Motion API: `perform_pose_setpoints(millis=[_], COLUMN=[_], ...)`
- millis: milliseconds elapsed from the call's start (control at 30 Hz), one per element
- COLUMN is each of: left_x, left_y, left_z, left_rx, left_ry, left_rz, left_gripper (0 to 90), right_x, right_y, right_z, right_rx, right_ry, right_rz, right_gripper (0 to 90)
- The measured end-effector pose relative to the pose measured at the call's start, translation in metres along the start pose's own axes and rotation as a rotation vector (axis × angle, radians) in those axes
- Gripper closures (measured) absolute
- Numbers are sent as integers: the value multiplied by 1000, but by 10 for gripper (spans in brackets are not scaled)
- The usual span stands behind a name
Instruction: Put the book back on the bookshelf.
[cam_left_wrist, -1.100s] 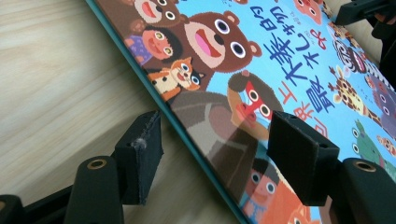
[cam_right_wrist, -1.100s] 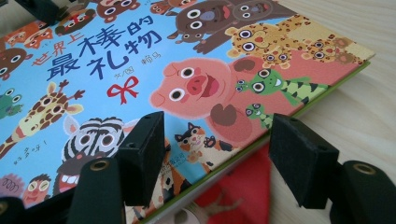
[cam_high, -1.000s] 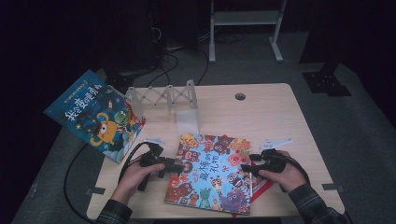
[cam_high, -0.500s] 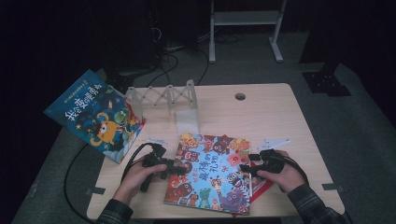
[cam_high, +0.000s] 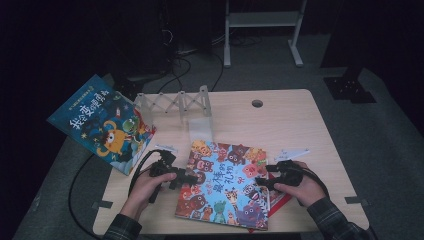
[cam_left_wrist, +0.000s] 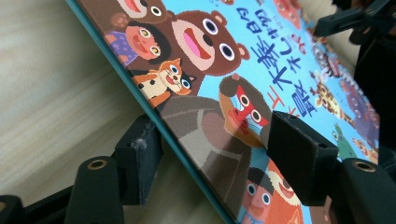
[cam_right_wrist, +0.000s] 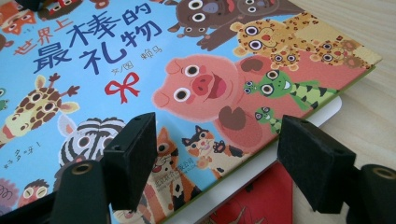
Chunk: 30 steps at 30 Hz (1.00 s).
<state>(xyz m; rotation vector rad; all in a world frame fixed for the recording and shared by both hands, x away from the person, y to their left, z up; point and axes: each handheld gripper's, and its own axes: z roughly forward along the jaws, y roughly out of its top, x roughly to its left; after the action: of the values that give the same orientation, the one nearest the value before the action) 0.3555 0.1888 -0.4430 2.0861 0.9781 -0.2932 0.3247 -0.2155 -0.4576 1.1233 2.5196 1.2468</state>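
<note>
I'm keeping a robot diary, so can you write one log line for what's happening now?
left tongs: open, straddling animal book left edge | right tongs: open, just widened, at its right edge | book: flat on table

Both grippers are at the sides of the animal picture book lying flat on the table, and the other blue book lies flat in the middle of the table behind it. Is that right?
Not quite. The other blue book is not in the middle: in the high view it sits at the table's far left corner, hanging over the edge. The left gripper and right gripper are indeed at the sides of the animal picture book.
</note>
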Motion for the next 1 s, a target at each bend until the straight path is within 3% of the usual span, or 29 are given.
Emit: perform_pose_setpoints(millis=[200, 367, 567, 1000], left_x=[-6, -9, -13, -27], left_y=[7, 11, 17, 35], left_z=[-4, -6, -10, -14], left_rx=[12, -3, -40, -38], left_ry=[15, 16, -18, -12], left_rz=[14, -12, -32, -13], left_gripper=[348, 338, 338, 325], right_x=[0, 0, 0, -2], right_y=[0, 0, 0, 0], right_z=[0, 1, 1, 0], right_rx=[-5, -7, -7, -16], right_ry=[1, 8, 20, 39], right_rz=[-8, -6, 0, 10], right_gripper=[249, 216, 181, 154])
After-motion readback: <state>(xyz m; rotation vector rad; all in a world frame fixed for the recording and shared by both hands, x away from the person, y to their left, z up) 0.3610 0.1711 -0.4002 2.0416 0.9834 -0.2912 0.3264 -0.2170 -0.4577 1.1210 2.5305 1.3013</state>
